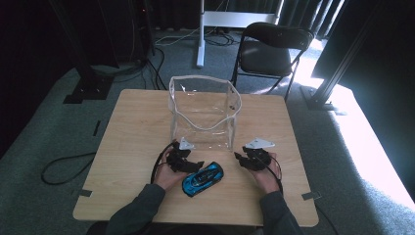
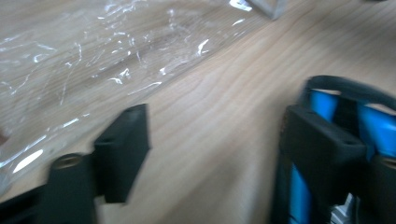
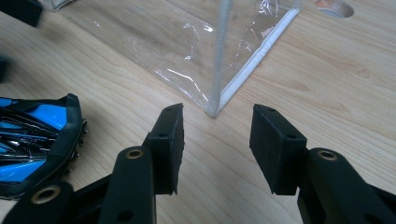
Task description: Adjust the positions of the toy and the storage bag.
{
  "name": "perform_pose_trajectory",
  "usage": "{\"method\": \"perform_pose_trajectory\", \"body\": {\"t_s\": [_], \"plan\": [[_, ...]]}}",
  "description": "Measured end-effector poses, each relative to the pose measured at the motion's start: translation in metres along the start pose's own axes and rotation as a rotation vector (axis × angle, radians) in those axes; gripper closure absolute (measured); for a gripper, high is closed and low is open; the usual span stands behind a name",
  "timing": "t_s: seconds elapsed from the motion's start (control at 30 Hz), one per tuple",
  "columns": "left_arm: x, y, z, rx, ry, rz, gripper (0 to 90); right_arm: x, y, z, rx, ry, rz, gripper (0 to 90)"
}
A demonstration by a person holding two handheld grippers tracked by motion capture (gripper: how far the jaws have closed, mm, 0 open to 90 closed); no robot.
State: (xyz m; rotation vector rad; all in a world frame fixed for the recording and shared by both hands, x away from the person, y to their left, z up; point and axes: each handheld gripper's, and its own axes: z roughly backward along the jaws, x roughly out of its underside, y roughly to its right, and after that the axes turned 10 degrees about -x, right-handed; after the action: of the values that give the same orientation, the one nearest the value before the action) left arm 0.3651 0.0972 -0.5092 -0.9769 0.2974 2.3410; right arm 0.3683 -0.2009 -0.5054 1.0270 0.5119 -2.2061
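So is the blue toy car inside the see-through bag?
No, the blue toy car lies on the table in front of the see-through bag, between the two grippers.

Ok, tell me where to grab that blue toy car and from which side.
Grip the blue toy car across its narrow mid-body, jaws on its two long sides, coming straight down. It lies flat on the table, angled, with the left gripper right beside it.

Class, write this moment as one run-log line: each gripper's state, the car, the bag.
left gripper: open, beside toy car | right gripper: open, empty | clear bag: upright, empty
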Motion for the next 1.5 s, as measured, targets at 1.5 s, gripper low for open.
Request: {"method": "perform_pose_trajectory", "body": {"t_s": [1.5], "plan": [[0.049,0.000,0.010,-0.095,-0.081,-0.122,15.3,0.004,-0.012,0.001,-0.078,-0.012,0.045,50.5]]}}
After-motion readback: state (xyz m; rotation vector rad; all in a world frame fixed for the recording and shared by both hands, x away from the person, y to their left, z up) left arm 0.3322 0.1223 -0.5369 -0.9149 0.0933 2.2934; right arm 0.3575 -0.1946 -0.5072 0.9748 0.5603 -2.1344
